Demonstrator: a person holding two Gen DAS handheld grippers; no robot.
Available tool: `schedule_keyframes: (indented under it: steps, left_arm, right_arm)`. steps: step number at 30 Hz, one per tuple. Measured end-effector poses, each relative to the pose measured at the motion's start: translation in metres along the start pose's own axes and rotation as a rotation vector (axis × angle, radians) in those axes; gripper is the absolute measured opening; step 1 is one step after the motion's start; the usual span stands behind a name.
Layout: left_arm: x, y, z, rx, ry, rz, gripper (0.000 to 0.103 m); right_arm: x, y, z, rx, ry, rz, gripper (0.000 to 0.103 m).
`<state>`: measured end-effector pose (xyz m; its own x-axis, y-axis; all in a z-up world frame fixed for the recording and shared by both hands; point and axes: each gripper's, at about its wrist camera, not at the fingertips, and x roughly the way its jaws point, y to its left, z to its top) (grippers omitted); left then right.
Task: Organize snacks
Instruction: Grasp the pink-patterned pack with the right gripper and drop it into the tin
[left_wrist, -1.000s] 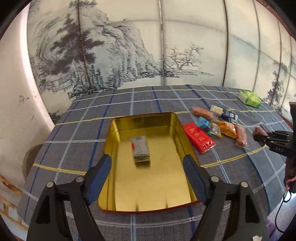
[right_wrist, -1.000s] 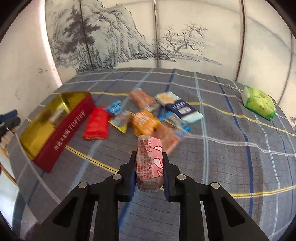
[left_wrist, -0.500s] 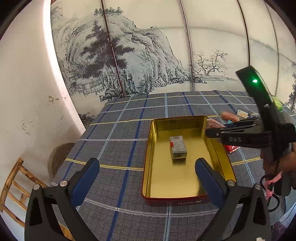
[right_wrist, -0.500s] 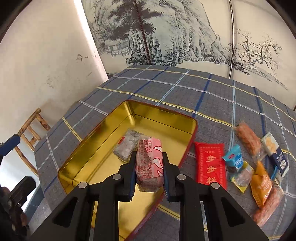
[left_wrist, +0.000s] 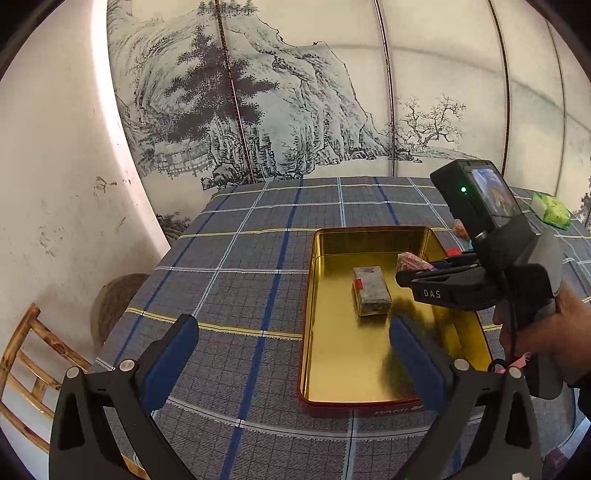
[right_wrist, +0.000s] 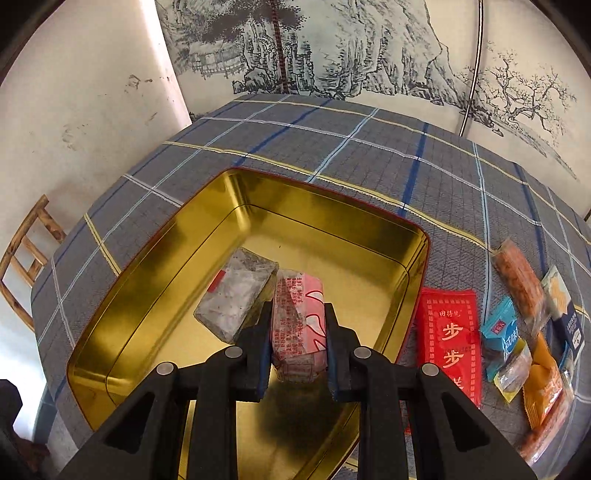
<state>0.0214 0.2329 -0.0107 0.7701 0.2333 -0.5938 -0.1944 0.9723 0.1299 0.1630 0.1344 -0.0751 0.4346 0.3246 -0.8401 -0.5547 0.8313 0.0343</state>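
Note:
A gold tin tray with a red rim sits on the plaid tablecloth; it also shows in the left wrist view. A grey wrapped snack lies inside it, also seen in the left wrist view. My right gripper is shut on a pink wrapped snack and holds it over the tray, right beside the grey one; the right gripper and the pink snack show in the left wrist view. My left gripper is open and empty, near the tray's front left.
Several loose snacks lie right of the tray: a red packet, a blue packet, an orange packet, a sausage pack. A green pack lies at the far right. A wooden chair stands left of the table.
My right gripper has carried the pink snack lower into the tray, closer to the grey snack. My left gripper has drifted left and stays open.

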Motion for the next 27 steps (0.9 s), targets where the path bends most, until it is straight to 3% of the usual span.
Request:
schedule_keyframes:
  steps: [21, 27]
  left_arm:
    - [0.012, 0.001, -0.001, -0.008, 0.021, 0.006, 0.103]
    - [0.015, 0.001, -0.006, -0.007, 0.028, 0.011, 0.103]
  right_arm:
    - [0.005, 0.004, -0.002, 0.017, -0.008, 0.011, 0.026]
    - [-0.006, 0.005, -0.003, 0.027, -0.067, 0.03, 0.026]
